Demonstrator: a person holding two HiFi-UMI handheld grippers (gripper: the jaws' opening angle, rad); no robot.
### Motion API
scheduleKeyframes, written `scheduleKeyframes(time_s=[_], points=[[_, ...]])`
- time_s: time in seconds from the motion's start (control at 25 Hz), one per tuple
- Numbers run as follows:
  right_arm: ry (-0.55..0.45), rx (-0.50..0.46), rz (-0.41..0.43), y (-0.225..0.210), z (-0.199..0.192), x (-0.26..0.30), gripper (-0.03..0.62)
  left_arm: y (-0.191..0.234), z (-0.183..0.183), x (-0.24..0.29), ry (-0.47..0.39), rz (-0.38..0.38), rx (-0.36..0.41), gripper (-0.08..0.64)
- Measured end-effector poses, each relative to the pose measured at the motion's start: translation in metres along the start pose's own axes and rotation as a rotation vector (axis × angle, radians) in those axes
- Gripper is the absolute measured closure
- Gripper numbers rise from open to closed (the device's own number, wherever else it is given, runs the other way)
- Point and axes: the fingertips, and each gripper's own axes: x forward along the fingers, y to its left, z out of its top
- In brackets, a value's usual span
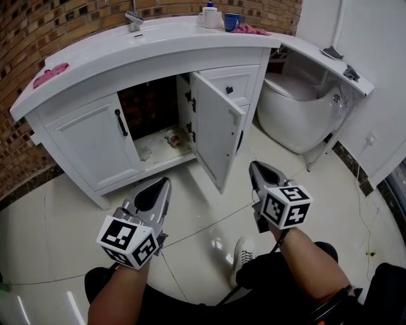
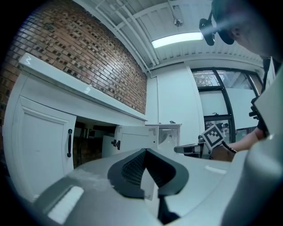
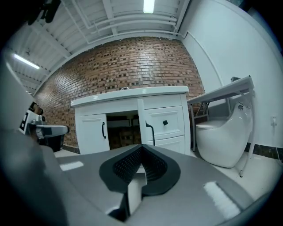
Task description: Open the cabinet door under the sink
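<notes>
The white cabinet (image 1: 76, 165) stands under the sink. Its right door (image 1: 216, 130) is swung wide open toward me, and the dark inside (image 1: 155, 108) shows. The left door (image 1: 95, 143) with its black handle (image 1: 120, 122) is closed. My left gripper (image 1: 166, 182) hovers over the floor in front of the opening, shut and empty. My right gripper (image 1: 255, 165) hangs just right of the open door's free edge, also shut on nothing. In the right gripper view the open door (image 3: 142, 128) stands edge-on beyond the shut jaws (image 3: 141, 147). The left gripper view shows the door (image 2: 132, 137) past its tips (image 2: 145, 151).
A white toilet (image 1: 298, 114) stands right of the cabinet under a fold-down shelf (image 1: 330, 60). Two drawers (image 1: 229, 89) sit beside the opening. Cups (image 1: 210, 17) and a pink cloth (image 1: 51, 73) lie on the counter. Small items (image 1: 172, 136) rest inside the cabinet. My shoe (image 1: 243, 254) is below.
</notes>
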Motion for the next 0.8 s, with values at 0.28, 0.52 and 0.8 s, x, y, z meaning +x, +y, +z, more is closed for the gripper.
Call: scheduleKeyframes(time_s=[0.28,0.52,0.8], points=[[0.017,-0.016,0.083,0.030,-0.001,-0.034,0.586,-0.018,0.006,-0.008,-0.016,-0.024,-0.026,0.554],[0.007,-0.069,0.131,0.061,0.006,-0.056,0.586,-0.031,0.008,-0.021,-0.019,-0.039,-0.014,0.554],[0.028,-0.103,0.186,0.087,0.000,-0.065,0.586,-0.031,0.013,-0.039,-0.021,-0.015,0.004,0.554]])
